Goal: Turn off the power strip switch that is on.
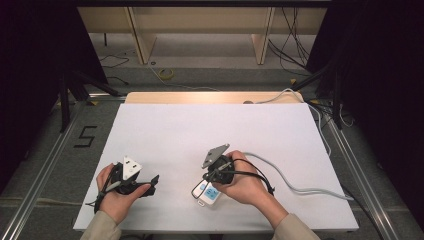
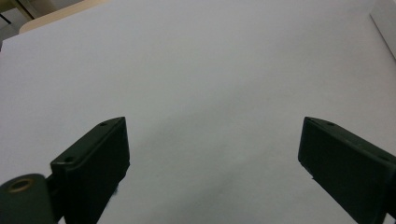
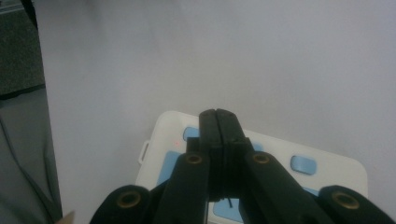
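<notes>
A small white device [image 1: 209, 195] with pale blue buttons lies near the front of the white board [image 1: 210, 130]. My right gripper [image 1: 204, 184] points down at it, held in the person's right hand. In the right gripper view the jaws are pressed together with nothing between them, and the gripper [image 3: 218, 115] has its tips over the device [image 3: 329, 177], beside a blue button and a tiny red light. My left gripper [image 1: 153, 184] rests at the front left in the left hand. Its jaws stand wide apart over bare board, so the left gripper [image 2: 212, 140] holds nothing.
A pale grey cable [image 1: 295, 185] runs from beside the right hand across the board's right side and off its edge. Beyond the board's far edge is a floor with loose cables and wooden shelf legs [image 1: 142, 40]. Metal rails [image 1: 45, 165] flank the table.
</notes>
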### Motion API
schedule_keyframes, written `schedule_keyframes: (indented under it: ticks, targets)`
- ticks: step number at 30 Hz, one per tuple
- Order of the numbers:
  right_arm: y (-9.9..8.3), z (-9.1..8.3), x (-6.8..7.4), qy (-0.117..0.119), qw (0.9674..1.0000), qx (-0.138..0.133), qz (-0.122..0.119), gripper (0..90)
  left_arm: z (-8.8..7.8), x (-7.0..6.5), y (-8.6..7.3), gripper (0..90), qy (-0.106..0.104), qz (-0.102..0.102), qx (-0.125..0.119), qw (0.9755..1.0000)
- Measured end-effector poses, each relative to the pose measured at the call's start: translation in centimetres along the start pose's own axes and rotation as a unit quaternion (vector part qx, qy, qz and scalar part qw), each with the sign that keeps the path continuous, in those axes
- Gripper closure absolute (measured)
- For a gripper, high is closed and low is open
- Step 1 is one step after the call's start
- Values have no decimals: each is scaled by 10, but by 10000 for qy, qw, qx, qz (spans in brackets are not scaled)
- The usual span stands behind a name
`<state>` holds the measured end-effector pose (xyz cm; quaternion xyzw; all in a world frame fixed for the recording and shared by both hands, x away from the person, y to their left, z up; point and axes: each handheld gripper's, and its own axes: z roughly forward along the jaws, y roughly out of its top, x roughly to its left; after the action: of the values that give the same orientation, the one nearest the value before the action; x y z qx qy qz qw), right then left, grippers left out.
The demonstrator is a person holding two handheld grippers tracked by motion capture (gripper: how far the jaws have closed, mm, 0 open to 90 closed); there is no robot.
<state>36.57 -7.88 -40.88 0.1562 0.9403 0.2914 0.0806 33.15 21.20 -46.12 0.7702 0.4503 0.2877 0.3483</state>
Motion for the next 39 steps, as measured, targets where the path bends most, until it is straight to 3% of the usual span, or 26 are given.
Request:
schedule_keyframes:
  ticks: [39]
  targets:
    - [10, 28, 3, 155, 9993, 351, -41, 900, 1, 0, 0, 86, -32, 38, 18, 10000]
